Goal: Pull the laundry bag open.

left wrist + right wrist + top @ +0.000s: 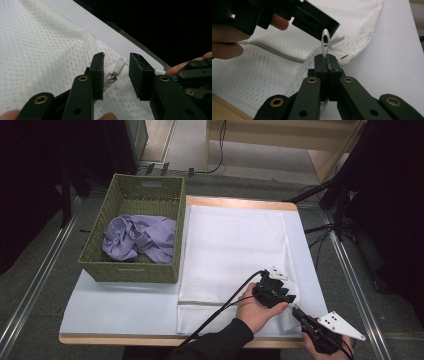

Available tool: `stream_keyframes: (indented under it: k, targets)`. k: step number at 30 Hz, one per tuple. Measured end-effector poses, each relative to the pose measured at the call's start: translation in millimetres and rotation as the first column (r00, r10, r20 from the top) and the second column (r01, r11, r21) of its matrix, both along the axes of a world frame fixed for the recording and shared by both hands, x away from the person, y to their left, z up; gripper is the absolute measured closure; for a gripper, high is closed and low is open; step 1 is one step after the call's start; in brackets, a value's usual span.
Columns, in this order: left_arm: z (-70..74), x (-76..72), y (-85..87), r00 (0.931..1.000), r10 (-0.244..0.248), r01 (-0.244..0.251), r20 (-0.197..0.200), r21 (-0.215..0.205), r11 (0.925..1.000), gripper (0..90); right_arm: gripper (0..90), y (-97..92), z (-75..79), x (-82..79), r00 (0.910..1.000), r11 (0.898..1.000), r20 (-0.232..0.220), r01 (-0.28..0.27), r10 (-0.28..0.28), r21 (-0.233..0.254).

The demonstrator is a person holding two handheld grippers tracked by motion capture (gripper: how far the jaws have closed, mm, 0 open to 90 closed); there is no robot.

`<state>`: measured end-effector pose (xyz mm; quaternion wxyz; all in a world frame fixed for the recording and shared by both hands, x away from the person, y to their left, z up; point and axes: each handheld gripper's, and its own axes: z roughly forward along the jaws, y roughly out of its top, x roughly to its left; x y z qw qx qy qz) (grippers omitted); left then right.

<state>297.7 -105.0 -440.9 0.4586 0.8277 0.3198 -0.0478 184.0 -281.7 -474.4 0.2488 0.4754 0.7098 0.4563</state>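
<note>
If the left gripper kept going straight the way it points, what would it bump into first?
Most likely the small white zipper pull lying between its open jaws, on the corner of the white mesh laundry bag. The left gripper isn't pressing on it; depth is hard to judge.

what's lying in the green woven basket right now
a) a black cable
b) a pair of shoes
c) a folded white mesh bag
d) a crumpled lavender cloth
d: in the high view the green woven basket at the table's back left holds a crumpled lavender cloth, while the white mesh bag lies flat on the table beside it.
</note>
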Motion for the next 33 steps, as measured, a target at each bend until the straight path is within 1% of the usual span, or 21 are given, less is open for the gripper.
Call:
stream_keyframes:
  k: [3,6,7,10,12,17,18,19,20,21,22,23,24,26,27,28,29,30,31,32,33]
  targets:
    - [0.9,1.3,-8.4,0.9999,-0.001,0.001,-0.015,0.018,0.9998,62.3,90.0,1.1,-0.2,0.2,1.0,1.0,-0.002,-0.004,0.004,-0.008]
    - [-2.9,2.3,-16.2,0.9997,0.002,0.0,-0.023,0.069,0.9976,62.3,90.0,2.7,-0.3,0.5,0.9999,1.0,0.003,-0.011,0.011,-0.023]
    - [-3.8,2.9,-16.2,0.9995,0.007,-0.005,-0.029,0.081,0.9967,65.5,90.0,3.5,0.2,-0.2,1.0,1.0,0.0,-0.01,0.01,-0.025]
    - [-3.1,4.2,-13.1,0.999,0.007,-0.003,-0.044,0.084,0.9964,81.5,90.0,3.5,-0.1,-0.7,0.9999,0.999,0.008,-0.012,0.012,-0.036]
    - [-0.1,4.6,-9.1,0.9991,-0.004,0.007,-0.042,0.072,0.9974,83.2,90.0,2.8,-0.8,-0.5,1.0,0.999,0.003,-0.009,0.009,-0.036]
    - [3.4,5.5,3.4,0.9974,0.004,-0.004,-0.072,0.002,1.0,86.0,90.0,1.0,-0.4,0.0,1.0,0.999,0.001,0.005,-0.005,-0.037]
    - [2.6,5.3,6.0,0.9966,0.0,-0.001,-0.082,-0.011,0.9999,86.5,90.0,0.5,-0.5,0.2,0.9999,0.999,0.001,0.01,-0.01,-0.034]
    - [0.7,5.2,8.2,0.9946,-0.005,0.001,-0.104,-0.036,0.9994,86.6,90.0,0.0,-0.5,0.1,0.9998,0.999,-0.004,0.018,-0.018,-0.034]
    - [-1.6,5.3,10.6,0.9905,-0.009,0.0,-0.137,-0.067,0.9977,86.6,90.0,-0.8,-0.8,0.6,0.9997,0.999,-0.004,0.024,-0.024,-0.043]
    - [-3.8,5.4,13.0,0.9874,-0.006,-0.007,-0.158,-0.081,0.9967,87.0,90.0,-1.3,-1.1,0.5,0.9993,0.998,-0.012,0.036,-0.036,-0.043]
    - [-5.6,5.4,15.2,0.9875,-0.003,-0.01,-0.157,-0.086,0.9963,87.4,90.0,-2.4,-1.3,0.7,0.9989,0.999,-0.017,0.044,-0.045,-0.031]
    - [-7.1,5.2,17.1,0.987,-0.004,-0.013,-0.161,-0.102,0.9947,87.8,88.9,-4.1,-1.2,0.8,0.9986,0.999,-0.02,0.049,-0.049,-0.009]
    - [-8.5,5.4,19.3,0.9849,-0.006,-0.016,-0.173,-0.127,0.9917,87.9,85.2,-5.4,-0.9,0.9,0.9983,0.998,-0.024,0.054,-0.053,0.021]
    - [-10.6,5.8,23.6,0.9825,-0.004,-0.027,-0.186,-0.161,0.9865,88.0,70.1,-7.3,-0.1,1.8,0.9968,0.996,-0.043,0.07,-0.068,0.062]
    - [-10.6,5.8,23.6,0.9825,-0.004,-0.027,-0.186,-0.161,0.9865,88.0,64.9,-8.1,0.1,2.8,0.9959,0.994,-0.051,0.079,-0.075,0.075]
    - [-11.8,5.6,26.0,0.9833,-0.014,-0.018,-0.181,-0.172,0.985,88.0,60.1,-8.5,0.1,4.2,0.9954,0.993,-0.065,0.077,-0.071,0.094]
    - [-12.5,5.4,26.7,0.9842,-0.015,-0.015,-0.177,-0.169,0.9855,88.0,55.0,-9.0,-0.2,6.5,0.9954,0.992,-0.074,0.067,-0.06,0.107]
    - [-12.5,5.4,26.7,0.9842,-0.015,-0.015,-0.177,-0.169,0.9855,88.0,55.0,-9.0,-0.2,6.5,0.9954,0.992,-0.074,0.067,-0.06,0.107]
    - [-13.6,4.7,28.7,0.9854,-0.018,-0.013,-0.169,-0.176,0.9843,88.0,48.5,-9.3,-1.1,12.5,0.9937,0.988,-0.108,0.048,-0.032,0.148]
    - [-14.4,4.5,29.1,0.9845,-0.019,-0.014,-0.174,-0.184,0.9828,88.0,45.1,-9.2,-2.2,16.5,0.9907,0.983,-0.135,0.037,-0.013,0.178]
    - [-15.1,4.5,29.4,0.985,-0.022,-0.009,-0.171,-0.18,0.9836,88.0,44.1,-9.0,-3.7,20.1,0.9879,0.98,-0.155,0.028,0.003,0.198]
